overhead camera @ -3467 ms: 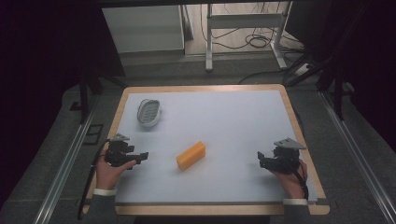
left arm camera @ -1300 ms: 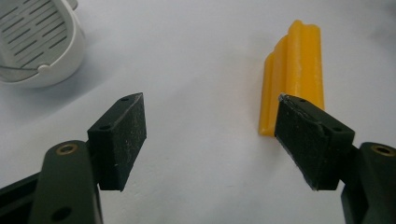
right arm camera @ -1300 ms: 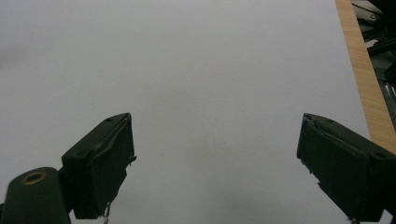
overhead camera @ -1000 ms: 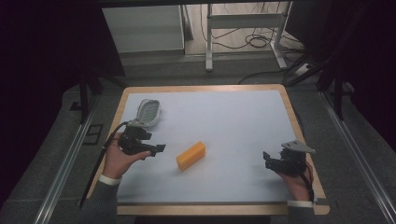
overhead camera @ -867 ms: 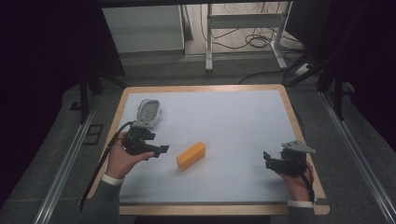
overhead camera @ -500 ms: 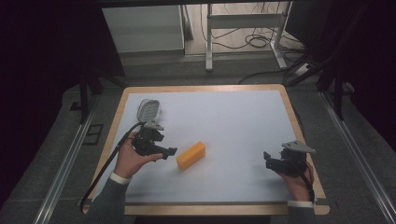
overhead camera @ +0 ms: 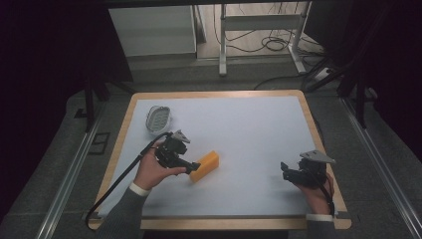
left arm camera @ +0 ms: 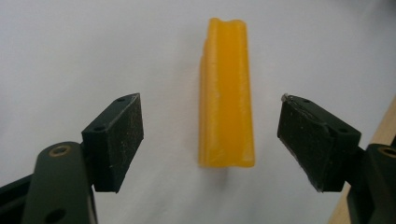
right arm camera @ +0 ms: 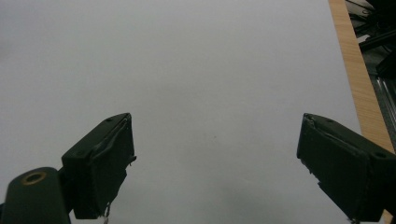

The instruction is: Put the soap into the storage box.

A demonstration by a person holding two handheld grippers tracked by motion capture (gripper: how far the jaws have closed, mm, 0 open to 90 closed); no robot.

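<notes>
1. Left gripper [left arm camera: 210,140] is spread wide; the long yellow foam block [left arm camera: 227,93] lies flat on the white tabletop [left arm camera: 70,46] between its jaws, untouched
2. Closing and lifting remain
3. Right gripper [right arm camera: 212,172] idles apart, spread, holding nothing

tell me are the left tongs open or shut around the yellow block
Open. The left tongs stand wide on either side of the yellow block, gaps showing both sides.

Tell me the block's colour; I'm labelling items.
Yellow-orange block, clearest in the left gripper view.
</notes>
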